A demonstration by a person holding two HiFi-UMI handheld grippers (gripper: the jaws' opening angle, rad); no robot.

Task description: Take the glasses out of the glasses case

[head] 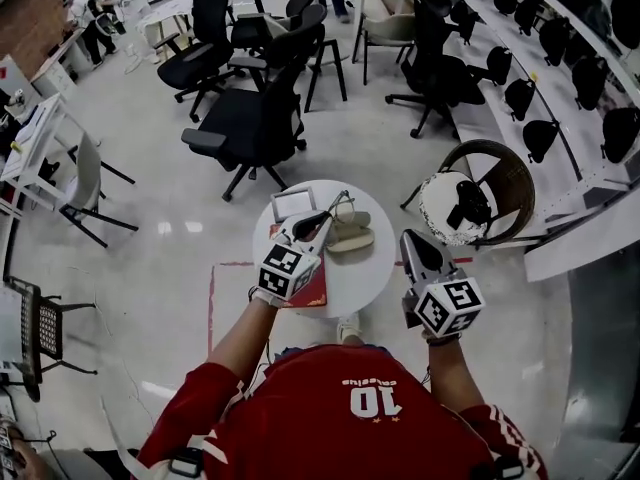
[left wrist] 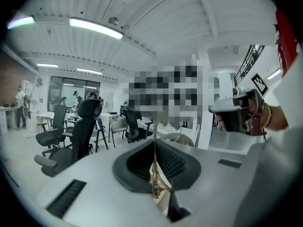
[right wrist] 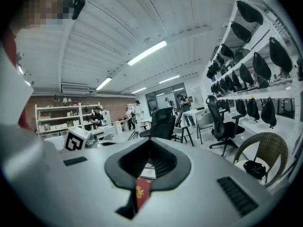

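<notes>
Head view: the left gripper (head: 322,218) pinches the thin gold wire glasses (head: 342,202) and holds them above the small round white table (head: 372,273). The open tan glasses case (head: 350,236) lies on the table, just beside the glasses. A flat red book (head: 312,290) lies near the table's front edge. The right gripper (head: 408,238) is past the table's right edge. There is bare floor all around the table. A brown wicker chair (head: 515,168) is near on the right, and black office chairs (head: 250,118) are well behind.

Left gripper view: the jaws are squeezed on one thin gold arm of the glasses (left wrist: 154,167), which stands straight up.

Right gripper view: the right gripper's (right wrist: 150,141) jaws are pressed together with nothing between them.
</notes>
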